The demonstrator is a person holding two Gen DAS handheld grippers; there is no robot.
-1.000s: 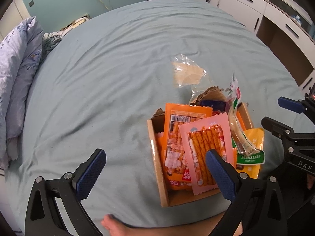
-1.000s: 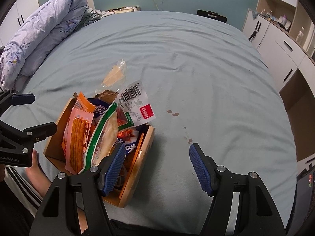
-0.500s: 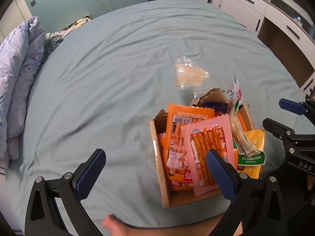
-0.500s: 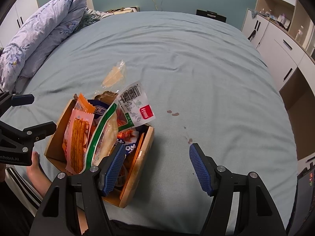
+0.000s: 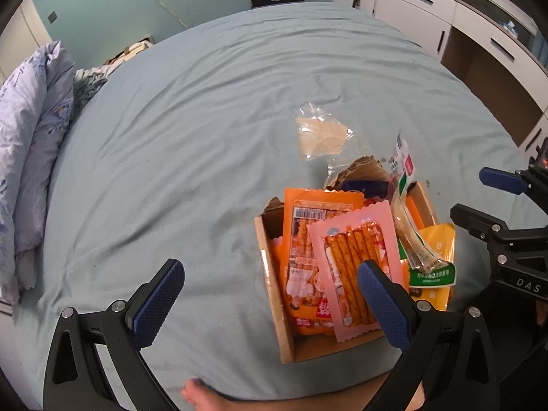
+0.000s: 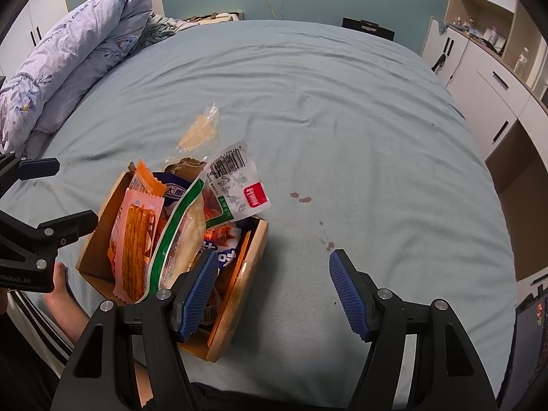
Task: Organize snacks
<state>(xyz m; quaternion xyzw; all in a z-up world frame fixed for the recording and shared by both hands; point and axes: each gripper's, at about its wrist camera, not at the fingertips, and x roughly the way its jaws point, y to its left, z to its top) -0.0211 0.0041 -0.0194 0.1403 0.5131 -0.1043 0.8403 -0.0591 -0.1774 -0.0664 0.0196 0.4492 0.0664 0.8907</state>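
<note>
Mostly, from your left wrist view, the job looks close to finished: the cardboard box point(image 5: 274, 274) on the bed sheet point(image 5: 188, 137) is packed with packets, the pink stick-snack packet point(image 5: 356, 257) leaning on the orange packet point(image 5: 308, 239). One clear packet point(image 5: 320, 133) lies on the sheet just beyond the box, and I judge it is what remains. Your left gripper point(image 5: 263, 294) hangs wide open with nothing between its jaws; one blue pad overlaps the pink packet in the picture, though contact cannot be told.

From your right wrist view, the box point(image 6: 246, 270) shows the green-edged packet point(image 6: 181, 226) standing up above its rim, and the clear packet point(image 6: 200, 132) sits beyond the box. Your right gripper point(image 6: 274, 291) is spread wide and grips nothing, one pad over the box's near edge, the other over bare sheet.
</note>
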